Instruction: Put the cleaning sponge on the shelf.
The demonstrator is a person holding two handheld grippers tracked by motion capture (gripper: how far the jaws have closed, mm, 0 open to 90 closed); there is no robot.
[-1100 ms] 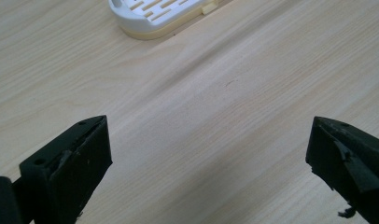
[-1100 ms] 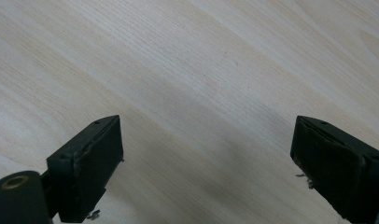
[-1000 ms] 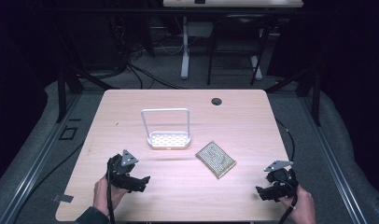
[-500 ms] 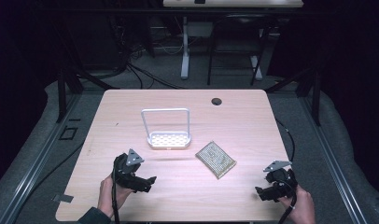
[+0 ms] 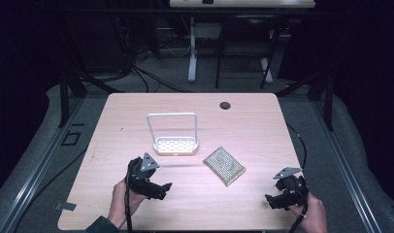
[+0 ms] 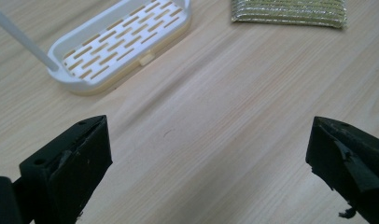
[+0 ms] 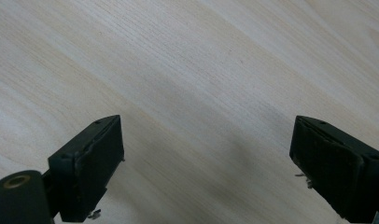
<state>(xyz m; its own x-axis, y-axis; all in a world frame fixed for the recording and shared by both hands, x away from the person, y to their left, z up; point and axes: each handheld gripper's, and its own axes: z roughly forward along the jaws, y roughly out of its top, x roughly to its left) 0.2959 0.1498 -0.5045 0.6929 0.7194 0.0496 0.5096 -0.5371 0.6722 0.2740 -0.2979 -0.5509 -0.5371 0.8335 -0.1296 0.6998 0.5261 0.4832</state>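
A white slotted tray with a tall wire handle (image 5: 175, 144) stands near the middle of the wooden table (image 5: 248, 121). To its right lies a flat greenish-gold scouring pad (image 5: 224, 166). My left gripper (image 5: 162, 188) is at the front left, open, nothing between its jaws. Its own view looks past the open jaws at the tray (image 6: 122, 44) and the pad (image 6: 290, 11) beyond. My right gripper (image 5: 271, 200) hovers at the front right, open and empty, over bare wood (image 7: 201, 79).
A round dark cable hole (image 5: 225, 105) sits near the table's far edge. Beyond the table are desk legs and cables (image 5: 151, 73) on a dark floor. A strip of tape (image 5: 65, 206) lies on the floor at the left.
My left gripper has moved to the right and a little forward, toward the tray and pad. The right gripper has barely shifted.
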